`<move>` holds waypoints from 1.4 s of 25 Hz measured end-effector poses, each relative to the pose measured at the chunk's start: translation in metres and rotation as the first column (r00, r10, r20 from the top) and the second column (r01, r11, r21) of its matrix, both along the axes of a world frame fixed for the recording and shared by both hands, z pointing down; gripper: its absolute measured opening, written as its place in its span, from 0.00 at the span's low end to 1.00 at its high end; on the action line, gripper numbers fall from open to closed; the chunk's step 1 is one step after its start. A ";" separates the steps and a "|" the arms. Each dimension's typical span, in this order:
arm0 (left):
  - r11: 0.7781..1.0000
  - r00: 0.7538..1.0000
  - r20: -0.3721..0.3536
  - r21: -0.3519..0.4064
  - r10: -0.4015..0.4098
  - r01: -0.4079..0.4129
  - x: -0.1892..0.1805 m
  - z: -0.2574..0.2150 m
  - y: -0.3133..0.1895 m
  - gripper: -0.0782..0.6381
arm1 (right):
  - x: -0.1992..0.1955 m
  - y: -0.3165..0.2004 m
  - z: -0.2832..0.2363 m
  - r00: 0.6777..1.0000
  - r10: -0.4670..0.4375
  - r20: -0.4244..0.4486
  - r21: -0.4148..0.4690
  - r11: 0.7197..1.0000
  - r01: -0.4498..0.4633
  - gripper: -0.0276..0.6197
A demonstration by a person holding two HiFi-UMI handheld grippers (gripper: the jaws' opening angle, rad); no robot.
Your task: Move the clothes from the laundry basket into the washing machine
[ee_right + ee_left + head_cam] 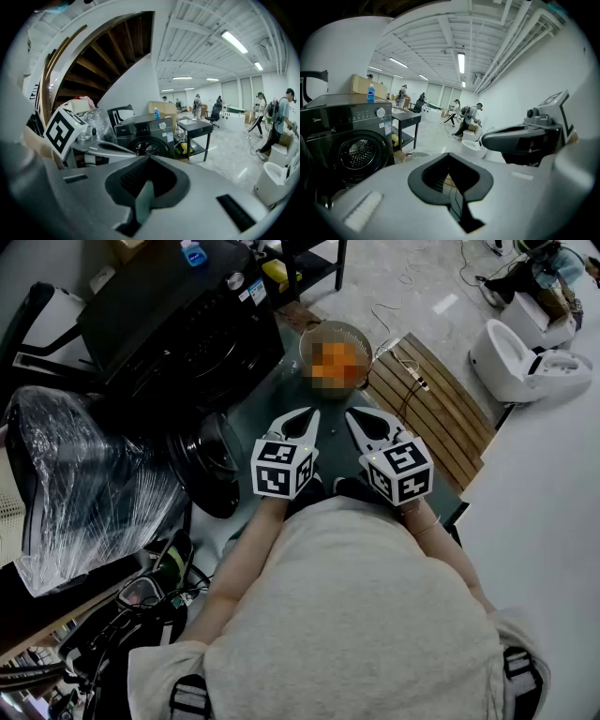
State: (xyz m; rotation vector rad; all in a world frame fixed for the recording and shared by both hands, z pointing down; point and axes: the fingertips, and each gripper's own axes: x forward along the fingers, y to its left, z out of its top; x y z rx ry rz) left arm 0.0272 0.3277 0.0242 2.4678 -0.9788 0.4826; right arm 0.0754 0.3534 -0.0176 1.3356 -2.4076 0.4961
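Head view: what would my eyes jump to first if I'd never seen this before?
Probably the left gripper and right gripper, side by side in the middle with bold black-and-white square patterns, both shut and empty. Just beyond them on the floor stands a round basket with something orange inside. To its left is the big dark washing machine, with its round door open.

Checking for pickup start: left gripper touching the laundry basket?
Apart. Head view shows bare floor between the tips of the left gripper, shut and empty, and the laundry basket.
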 end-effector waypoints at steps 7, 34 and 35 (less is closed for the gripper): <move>1.000 1.000 0.001 -0.019 0.010 -0.010 0.005 0.002 -0.003 0.12 | -0.002 -0.005 0.004 0.999 -0.018 -0.046 -0.002 1.000 0.018 0.05; 0.986 0.999 0.041 -0.169 0.018 -0.010 -0.008 0.079 -0.077 0.12 | 0.026 -0.104 0.089 0.998 0.054 0.011 -0.176 0.983 -0.052 0.05; 0.983 0.999 0.048 -0.181 0.017 -0.008 -0.003 0.088 -0.088 0.12 | 0.032 -0.117 0.098 0.998 0.057 0.012 -0.191 0.980 -0.054 0.05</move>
